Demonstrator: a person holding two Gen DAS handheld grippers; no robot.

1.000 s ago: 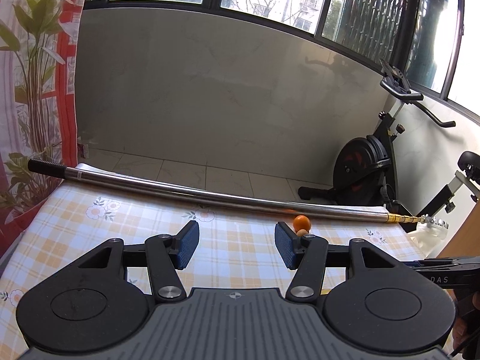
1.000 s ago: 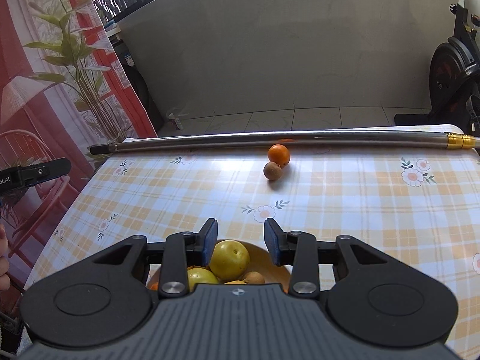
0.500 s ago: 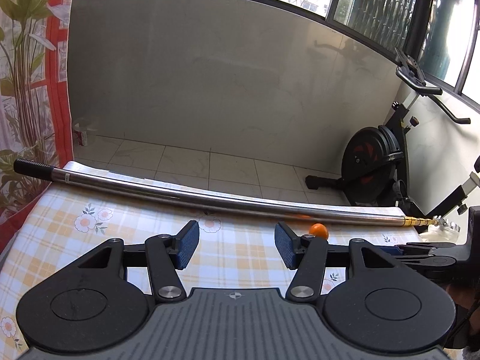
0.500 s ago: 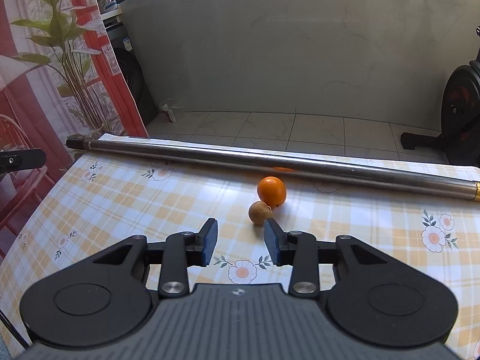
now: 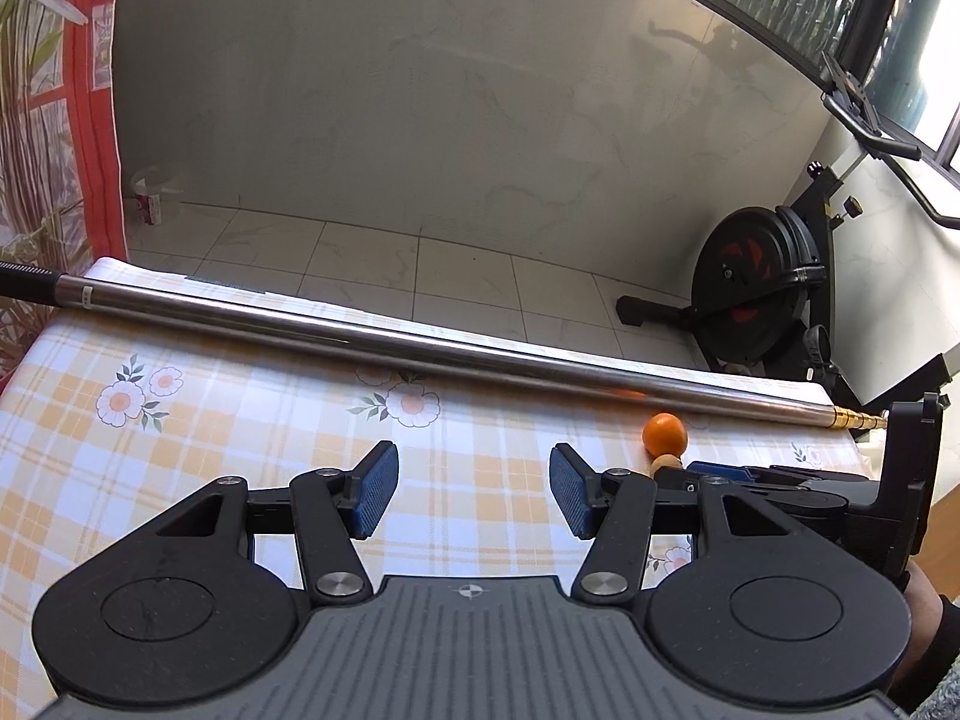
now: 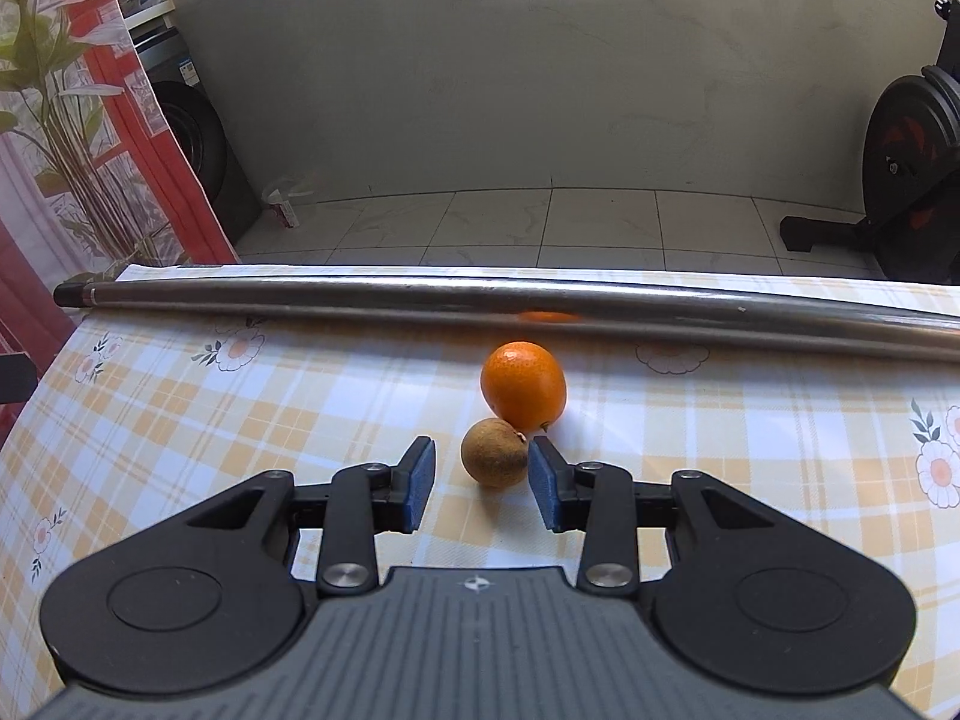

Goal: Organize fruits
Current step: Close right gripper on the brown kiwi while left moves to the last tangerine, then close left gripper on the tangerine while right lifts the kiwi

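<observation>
The left gripper (image 5: 471, 495) is hanging over bare checked tablecloth (image 5: 240, 420), its blue pads parted and nothing between them. Along the table's far edge a long metal pole (image 6: 480, 297) is lying. Just in front of it, near the middle of the right wrist view, a small orange citrus, likely a kumquat or mandarin (image 6: 523, 385), is sitting, and touching its near side is a round brown fruit that looks like a longan (image 6: 495, 453). The right gripper (image 6: 480, 483) is reaching for that longan: its pads are standing moderately apart, the right one just beside or brushing the fruit, the left one clear of it, so nothing is gripped yet.

The longan is looking light, with a thin brittle shell and a rough matte skin that should not be slipping. It is apt to roll, so I would be closing gently across its widest part, keeping clear of the citrus behind it.
</observation>
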